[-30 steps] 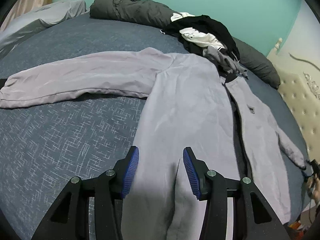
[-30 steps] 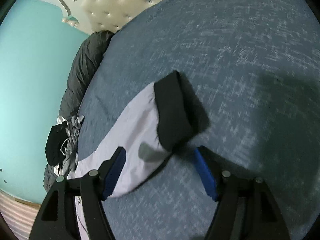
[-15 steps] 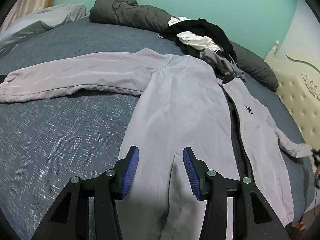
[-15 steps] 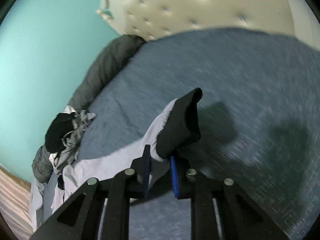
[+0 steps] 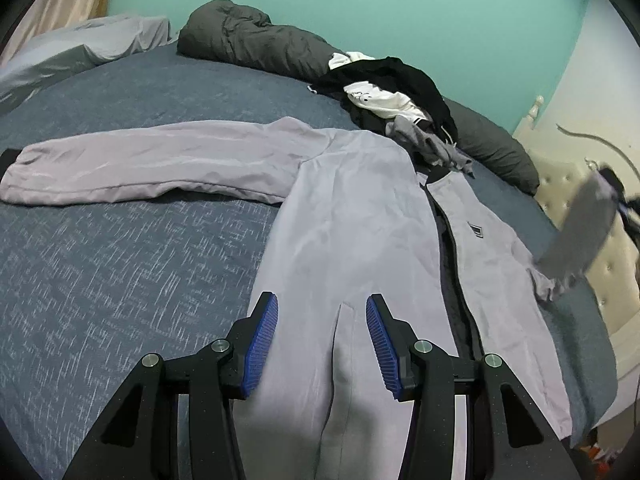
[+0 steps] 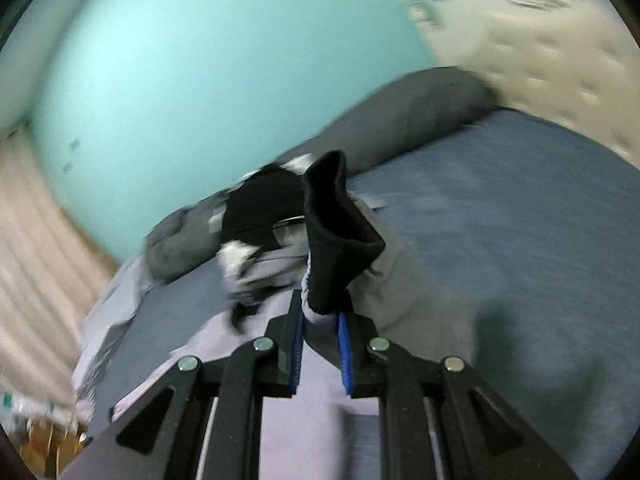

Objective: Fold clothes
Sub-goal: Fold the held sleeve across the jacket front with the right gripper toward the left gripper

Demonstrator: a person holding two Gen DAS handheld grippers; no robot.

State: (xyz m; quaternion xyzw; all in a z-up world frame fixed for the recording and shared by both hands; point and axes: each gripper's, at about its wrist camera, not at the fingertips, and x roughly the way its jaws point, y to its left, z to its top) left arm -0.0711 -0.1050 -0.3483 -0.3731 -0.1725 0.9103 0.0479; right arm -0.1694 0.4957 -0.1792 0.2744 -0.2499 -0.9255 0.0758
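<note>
A pale grey zip jacket (image 5: 352, 220) lies front-up on the blue bed cover (image 5: 120, 280), one sleeve (image 5: 140, 168) stretched out to the left. My left gripper (image 5: 320, 312) hovers open over the jacket's lower body, near a pocket slit, with nothing between its blue pads. My right gripper (image 6: 320, 312) is shut on the other sleeve just behind its black cuff (image 6: 336, 232), which sticks up past the fingertips. That sleeve (image 5: 576, 232) shows raised and blurred at the right edge of the left wrist view.
A heap of black, white and grey clothes (image 5: 392, 92) lies beyond the jacket's collar. A dark grey duvet (image 5: 248, 40) runs along the teal wall. A cream tufted headboard (image 5: 600, 280) stands to the right, and a grey pillow (image 5: 80, 44) at the far left.
My right gripper closed on the sleeve at its black cuff, then lifted it off the bed while rolling. The left gripper shifted slightly along the jacket and stayed open.
</note>
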